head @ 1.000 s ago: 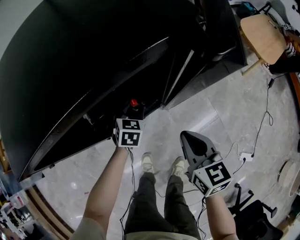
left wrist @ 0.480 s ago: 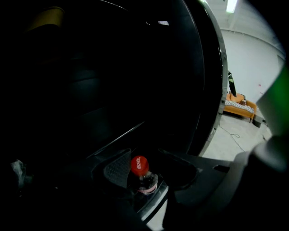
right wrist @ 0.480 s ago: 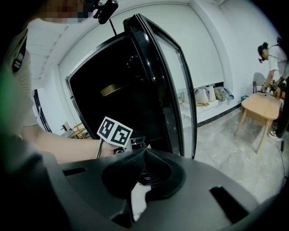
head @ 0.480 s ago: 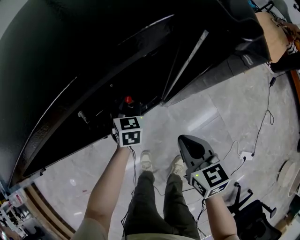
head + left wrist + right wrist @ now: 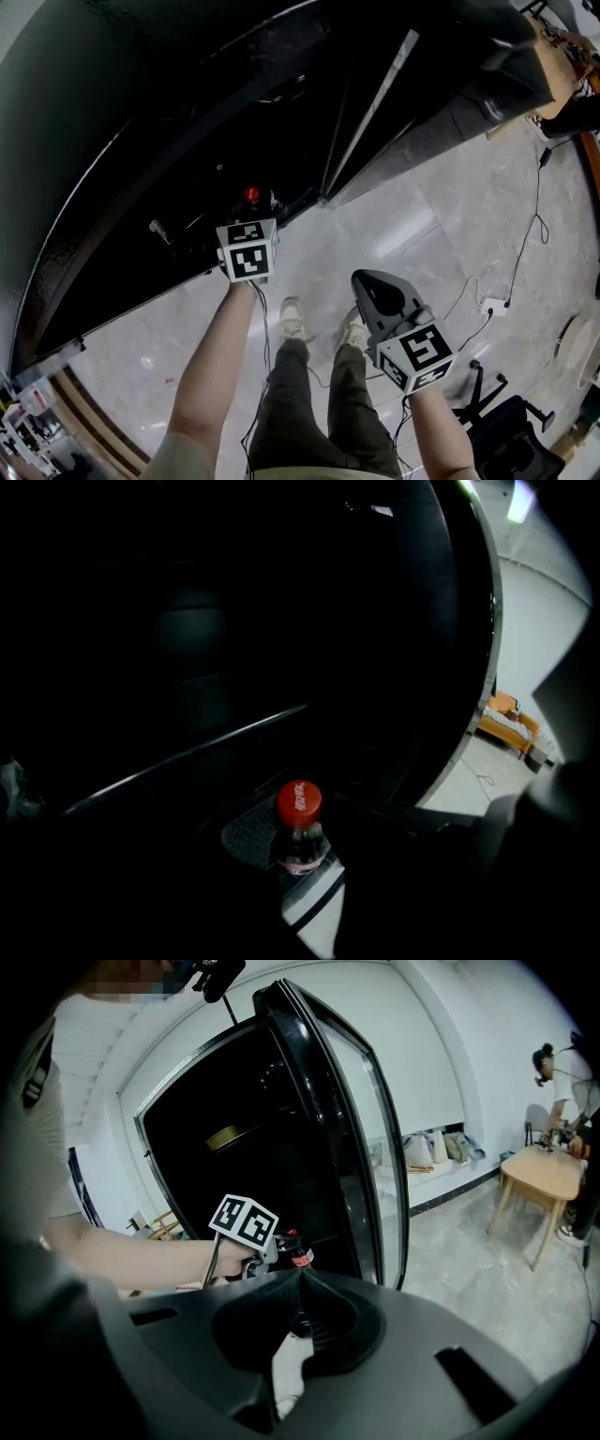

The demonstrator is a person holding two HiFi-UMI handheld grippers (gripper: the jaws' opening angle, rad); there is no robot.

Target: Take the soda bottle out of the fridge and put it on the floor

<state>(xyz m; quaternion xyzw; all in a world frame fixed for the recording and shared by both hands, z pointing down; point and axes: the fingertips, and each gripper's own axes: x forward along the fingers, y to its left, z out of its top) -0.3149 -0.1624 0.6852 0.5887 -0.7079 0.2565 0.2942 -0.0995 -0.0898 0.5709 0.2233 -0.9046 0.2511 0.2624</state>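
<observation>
The left gripper (image 5: pixel 307 847) clamps the neck of the soda bottle (image 5: pixel 299 805) just inside the fridge (image 5: pixel 141 112). The right gripper (image 5: pixel 300 1281) hangs pressed closed, empty.

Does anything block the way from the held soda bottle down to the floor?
Nothing visible does. The left gripper has its jaws on the soda bottle at the fridge opening, and bare floor tiles lie right beside it.

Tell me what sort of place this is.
Probably an indoor office or lab-type room: a tall black fridge, a polished tiled floor with loose cables, and a wooden table.
</observation>
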